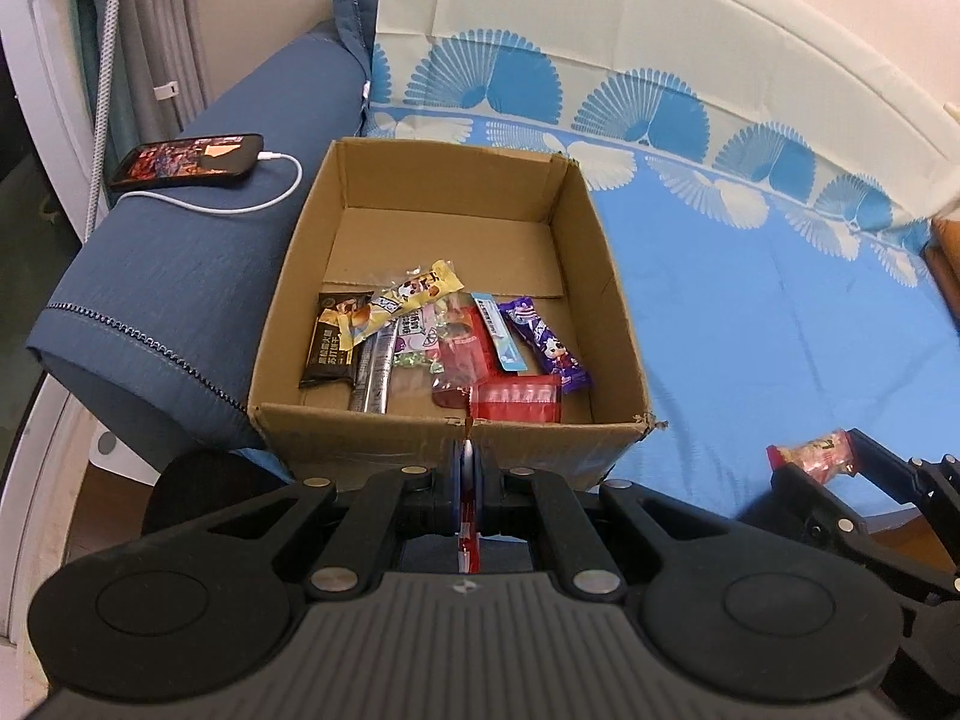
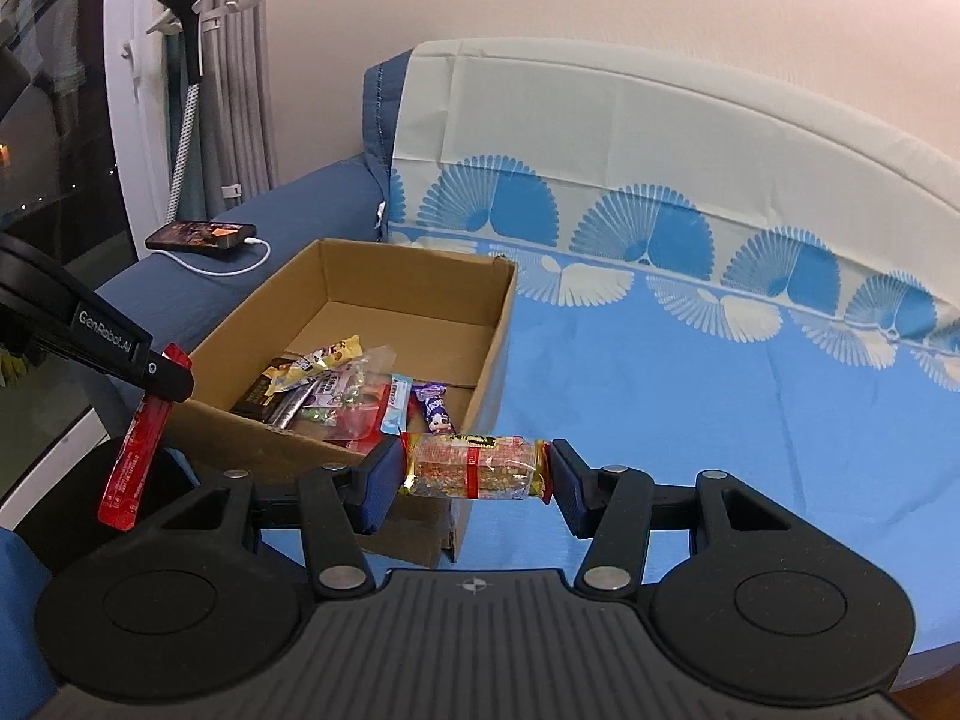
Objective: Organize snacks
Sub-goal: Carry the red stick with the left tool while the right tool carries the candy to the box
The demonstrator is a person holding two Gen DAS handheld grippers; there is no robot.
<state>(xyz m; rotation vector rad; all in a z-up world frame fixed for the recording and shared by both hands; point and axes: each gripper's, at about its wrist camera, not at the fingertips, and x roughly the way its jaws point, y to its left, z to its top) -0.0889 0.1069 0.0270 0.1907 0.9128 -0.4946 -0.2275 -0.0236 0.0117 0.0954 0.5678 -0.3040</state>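
Snacks: one per gripper (image 2: 474,468), about eight in one box (image 1: 618,300)

Left gripper (image 1: 467,468) bottom centre, jaws clamped on thin red sachet (image 1: 467,540). Cardboard box (image 1: 618,324) mid-frame, mixed snack packets (image 1: 444,336) piled at its near end. Phone (image 1: 189,160) charging on blue armrest (image 1: 180,276), upper left.

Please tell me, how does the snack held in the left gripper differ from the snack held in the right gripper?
The red stick packet in the left gripper is thin and flat; the clear-wrapped bar in the right gripper is thick and blocky.
The red stick packet hangs down, pinched near its top; the bar lies crosswise, clamped at both ends.
The left jaws are nearly closed; the right jaws stand wide around the bar.
Both are held near the cardboard box.
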